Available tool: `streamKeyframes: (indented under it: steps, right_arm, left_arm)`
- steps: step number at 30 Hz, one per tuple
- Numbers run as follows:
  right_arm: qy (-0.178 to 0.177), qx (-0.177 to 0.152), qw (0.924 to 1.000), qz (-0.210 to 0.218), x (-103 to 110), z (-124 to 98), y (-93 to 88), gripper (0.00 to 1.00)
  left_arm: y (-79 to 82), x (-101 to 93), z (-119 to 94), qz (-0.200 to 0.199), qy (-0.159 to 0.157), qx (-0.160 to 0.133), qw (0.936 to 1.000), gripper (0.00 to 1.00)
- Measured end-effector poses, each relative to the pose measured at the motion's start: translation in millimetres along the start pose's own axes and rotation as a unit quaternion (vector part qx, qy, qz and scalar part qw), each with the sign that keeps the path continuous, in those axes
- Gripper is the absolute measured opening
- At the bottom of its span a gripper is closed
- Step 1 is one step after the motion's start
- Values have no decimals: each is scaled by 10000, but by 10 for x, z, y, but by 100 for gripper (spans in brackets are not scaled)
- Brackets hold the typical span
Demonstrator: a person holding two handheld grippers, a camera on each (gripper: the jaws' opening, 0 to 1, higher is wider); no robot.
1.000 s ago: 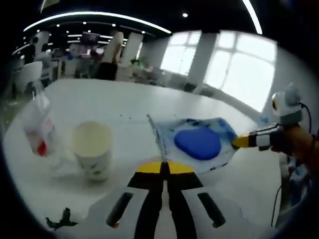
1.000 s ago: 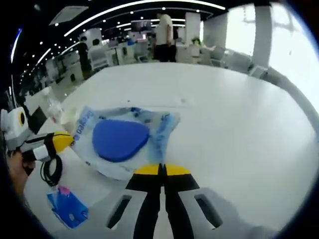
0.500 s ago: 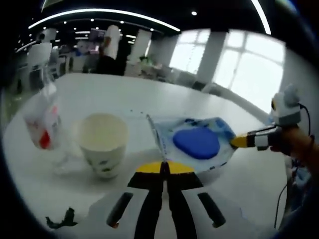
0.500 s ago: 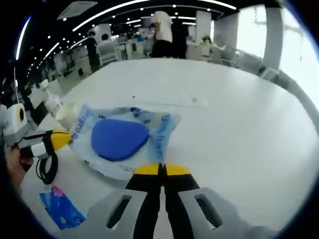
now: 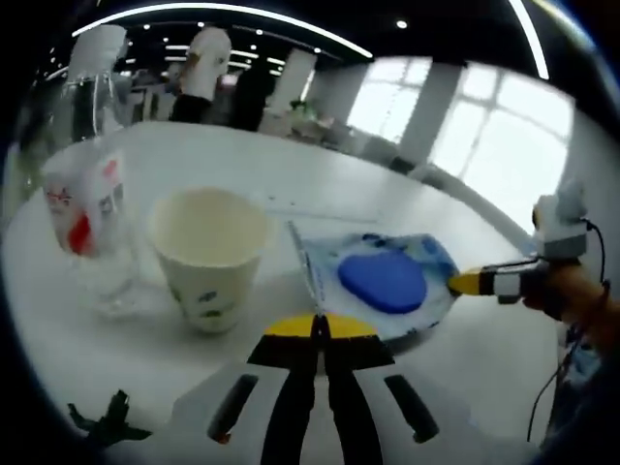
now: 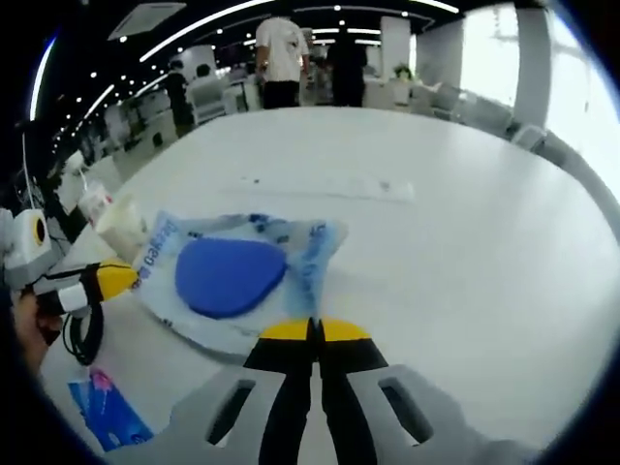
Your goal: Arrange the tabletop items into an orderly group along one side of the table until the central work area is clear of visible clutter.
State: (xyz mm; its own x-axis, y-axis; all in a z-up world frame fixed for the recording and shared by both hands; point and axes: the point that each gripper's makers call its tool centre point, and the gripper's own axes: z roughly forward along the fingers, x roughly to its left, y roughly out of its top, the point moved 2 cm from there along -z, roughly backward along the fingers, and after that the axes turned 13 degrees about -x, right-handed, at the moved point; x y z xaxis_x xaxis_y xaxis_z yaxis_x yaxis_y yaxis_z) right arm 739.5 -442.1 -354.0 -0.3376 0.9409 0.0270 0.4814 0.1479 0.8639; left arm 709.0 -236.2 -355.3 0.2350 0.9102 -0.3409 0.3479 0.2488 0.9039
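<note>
Both grippers, left gripper [image 5: 319, 326] and right gripper [image 6: 312, 331], are pinching opposite edges of a clear pouch [image 5: 380, 281] with a blue oval inside at mid-frame, while the paper cup [image 5: 206, 254] at left is looming larger than before.

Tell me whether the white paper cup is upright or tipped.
Upright: the white paper cup stands on the white table, open mouth up.

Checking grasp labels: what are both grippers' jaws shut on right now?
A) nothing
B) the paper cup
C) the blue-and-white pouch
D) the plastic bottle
C: each gripper pinches an edge of the blue-and-white pouch, the left gripper near the paper cup, the right gripper on the opposite side.
</note>
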Motion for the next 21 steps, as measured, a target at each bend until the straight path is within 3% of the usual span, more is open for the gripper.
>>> streamKeyframes:
  steps: [4,7,12,21]
  right_arm:
    - [47,-16,9999,119,14,53,-12,1]
    - [59,-15,9989,454,34,74,-29,2]
    - [12,1,9986,533,31,87,-56,2]
    - [34,-63,9985,540,25,125,-62,2]
  left_arm:
    - [1,32,15,92,100,-23,9999,0]
    - [-26,72,24,73,217,7,9997,0]
    - [-113,127,43,-55,342,82,9994,0]
    - [-125,144,67,-39,401,-4,9992,0]
